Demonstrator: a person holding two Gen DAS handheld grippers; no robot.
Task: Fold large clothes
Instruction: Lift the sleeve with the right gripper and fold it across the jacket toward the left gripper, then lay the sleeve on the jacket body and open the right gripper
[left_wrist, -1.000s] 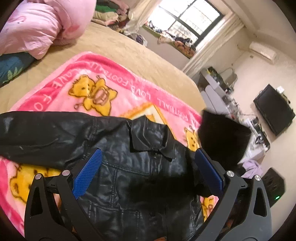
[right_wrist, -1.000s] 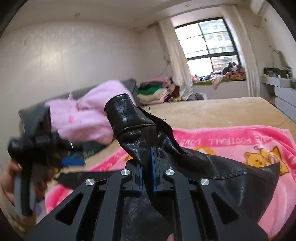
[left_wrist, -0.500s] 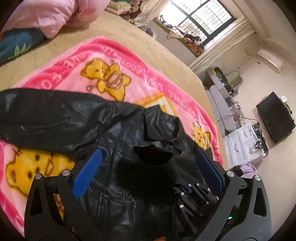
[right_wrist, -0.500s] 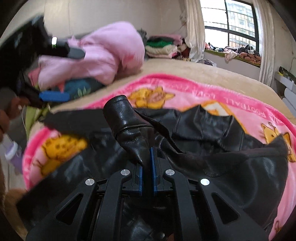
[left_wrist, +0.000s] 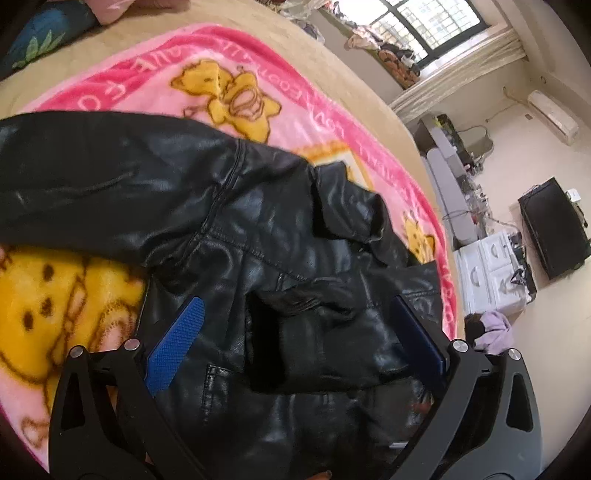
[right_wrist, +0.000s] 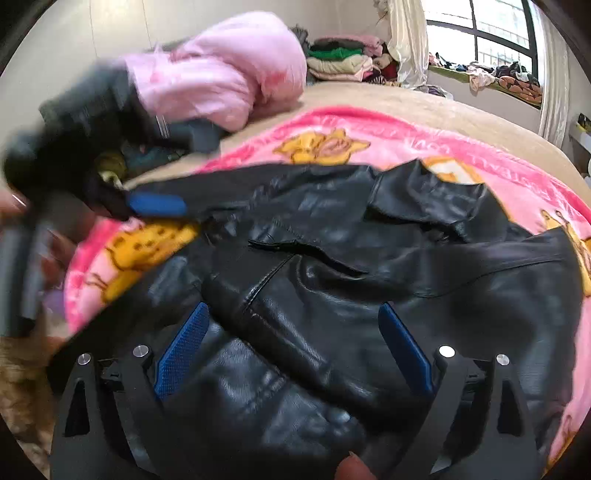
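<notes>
A black leather jacket (left_wrist: 229, 229) lies spread on a pink blanket with yellow bears (left_wrist: 122, 88). One sleeve (right_wrist: 295, 332) is folded across its front, and the other sleeve (left_wrist: 92, 177) stretches out to the left. My left gripper (left_wrist: 295, 332) hangs open just above the folded sleeve, holding nothing. My right gripper (right_wrist: 291, 343) has its jaws opening wide; the sleeve lies loose between the blue pads (right_wrist: 181, 343), which do not press on it. The left gripper (right_wrist: 159, 205) shows blurred at the left of the right wrist view.
A pink quilt (right_wrist: 221, 74) and a stack of folded clothes (right_wrist: 340, 62) sit at the head of the tan bed (right_wrist: 443, 107). Beyond the bed's right edge are white drawers (left_wrist: 491, 273), a dark TV (left_wrist: 554, 229) and purple cloth (left_wrist: 495, 328) on the floor.
The right gripper, earlier shut on the sleeve's cuff, has let go; the sleeve now lies across the jacket's front. Both grippers have come down closer to the jacket.
</notes>
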